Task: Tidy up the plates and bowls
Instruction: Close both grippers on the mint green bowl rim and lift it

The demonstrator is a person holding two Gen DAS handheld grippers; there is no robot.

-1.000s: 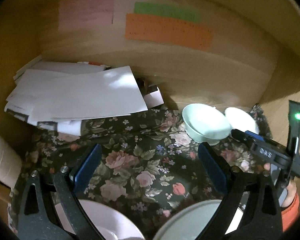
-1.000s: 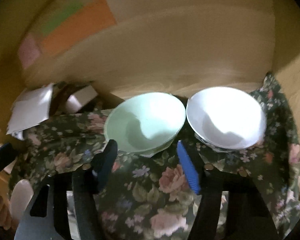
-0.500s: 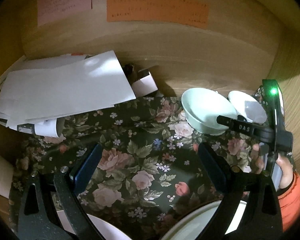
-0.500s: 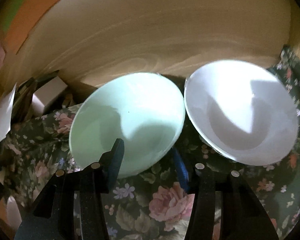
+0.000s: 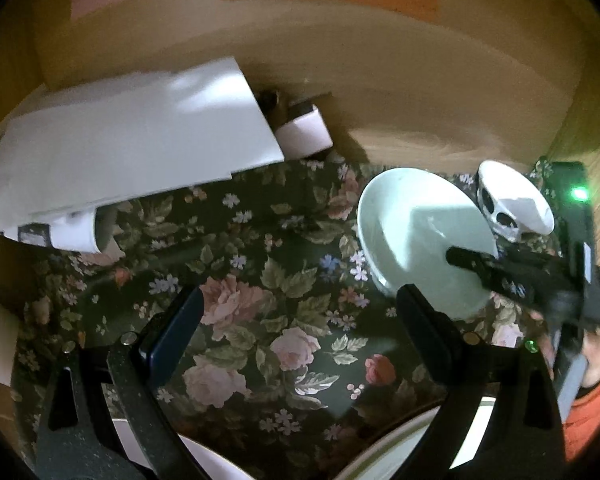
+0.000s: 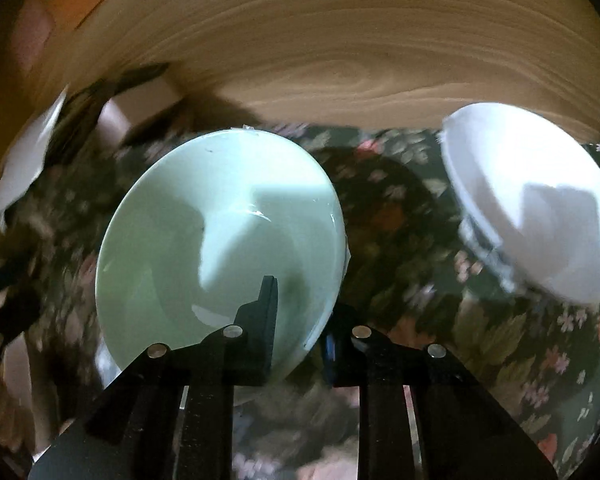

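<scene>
Your right claw [image 6: 300,320] has just clenched on the near rim of the green bowl [image 6: 220,232], which tilts, its mouth facing you. Your left claw [image 5: 300,320] hangs released above the floral cloth [image 5: 260,280].

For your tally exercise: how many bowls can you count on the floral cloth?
2. A green bowl, its rim pinched by the right gripper, and a white bowl apart to its right by the wooden wall. Plates at the left view's bottom edge aren't counted; more may be hidden.
</scene>
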